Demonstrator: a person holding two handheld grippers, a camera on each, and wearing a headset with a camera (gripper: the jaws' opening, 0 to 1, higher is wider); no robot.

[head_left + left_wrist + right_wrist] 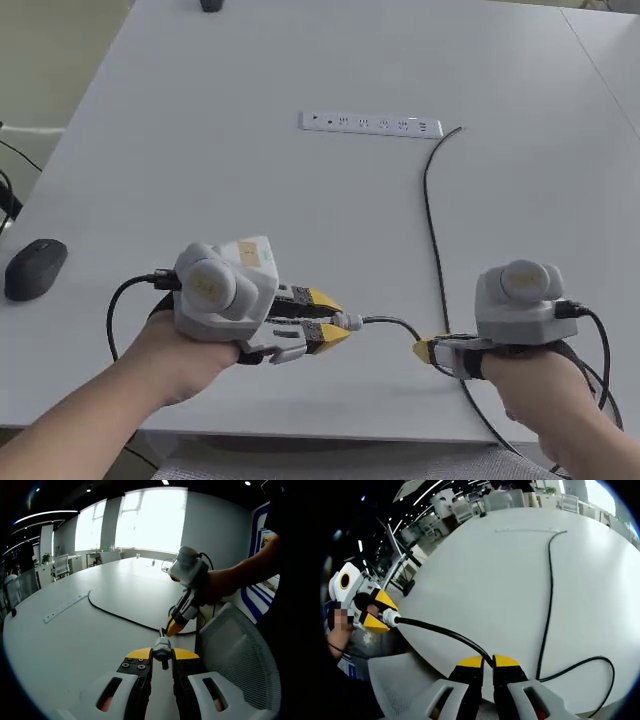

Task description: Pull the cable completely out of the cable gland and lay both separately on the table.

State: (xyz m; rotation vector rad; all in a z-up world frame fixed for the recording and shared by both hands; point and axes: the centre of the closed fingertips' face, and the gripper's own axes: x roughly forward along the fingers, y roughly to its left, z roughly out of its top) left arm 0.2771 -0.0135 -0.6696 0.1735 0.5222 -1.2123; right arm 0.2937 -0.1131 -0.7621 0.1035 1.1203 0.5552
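Cable gland (348,322), head view: pinched at the tips of the left gripper (338,320), above the near edge of the table (250,180). Cable (395,322) leaving the gland in a short sagging arc, clamped in the closed tips of the right gripper (425,350). Step in hand, by judgement: extraction, not yet complete. Calls next for a straight pull apart along the cable's line, a firm hold on the gland, and a fresh grip closer in on any slip.

Left gripper view: gland (161,649) nipped between own yellow tips, right gripper (172,626) just beyond. Cable between them foreshortened and hard to make out.

Right gripper view: own jaws pressed together on the cable (440,630), gland (390,616) in the left gripper (381,611) at the far end. Depth of cable inside the gland hidden. Origin of the long black lead (550,580) on the table: same cable or another, impossible to tell.
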